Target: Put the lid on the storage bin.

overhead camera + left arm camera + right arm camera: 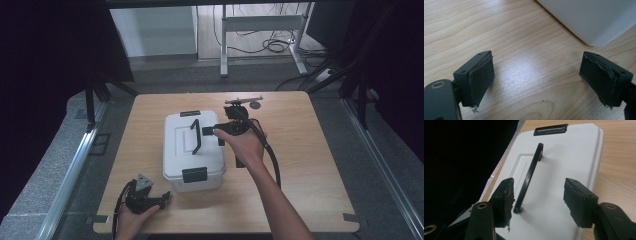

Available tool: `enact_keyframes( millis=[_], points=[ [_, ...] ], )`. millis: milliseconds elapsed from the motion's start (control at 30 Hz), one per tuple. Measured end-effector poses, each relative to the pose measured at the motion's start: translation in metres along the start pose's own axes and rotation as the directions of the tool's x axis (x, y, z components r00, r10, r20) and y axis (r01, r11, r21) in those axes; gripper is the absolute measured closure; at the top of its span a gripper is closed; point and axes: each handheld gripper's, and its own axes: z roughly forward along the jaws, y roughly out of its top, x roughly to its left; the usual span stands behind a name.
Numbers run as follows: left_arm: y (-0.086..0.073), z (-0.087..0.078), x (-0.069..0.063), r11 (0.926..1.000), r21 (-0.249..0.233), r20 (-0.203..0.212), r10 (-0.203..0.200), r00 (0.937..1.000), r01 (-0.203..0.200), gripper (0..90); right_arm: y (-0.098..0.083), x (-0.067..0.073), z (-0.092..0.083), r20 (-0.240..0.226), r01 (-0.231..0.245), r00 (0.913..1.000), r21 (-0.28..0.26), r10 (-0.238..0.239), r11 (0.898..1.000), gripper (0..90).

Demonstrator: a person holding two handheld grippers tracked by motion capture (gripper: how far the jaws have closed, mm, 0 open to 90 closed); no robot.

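White plastic box is sitting mid-counter, its black handle standing upright on the lid. I am holding my right tongs spread apart above that handle, not touching it. My left tongs are resting gaping near the box's front corner.

Box at mid-table, its handle upright on the lid. My right gripper above the lid, just right of the handle. My left gripper near-left of the box, low over the table.
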Motion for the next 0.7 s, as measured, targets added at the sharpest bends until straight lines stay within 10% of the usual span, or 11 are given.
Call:
enact_keyframes(
  millis=[700],
  points=[
    [0.000,0.000,0.000,1.0000,-0.002,-0.001,0.000,1.0000,0.000,12.3,-0.062,-0.065,-0.054,-0.058,-0.025,0.9981,-0.087,0.020,0.996,38.1]
  ],
)
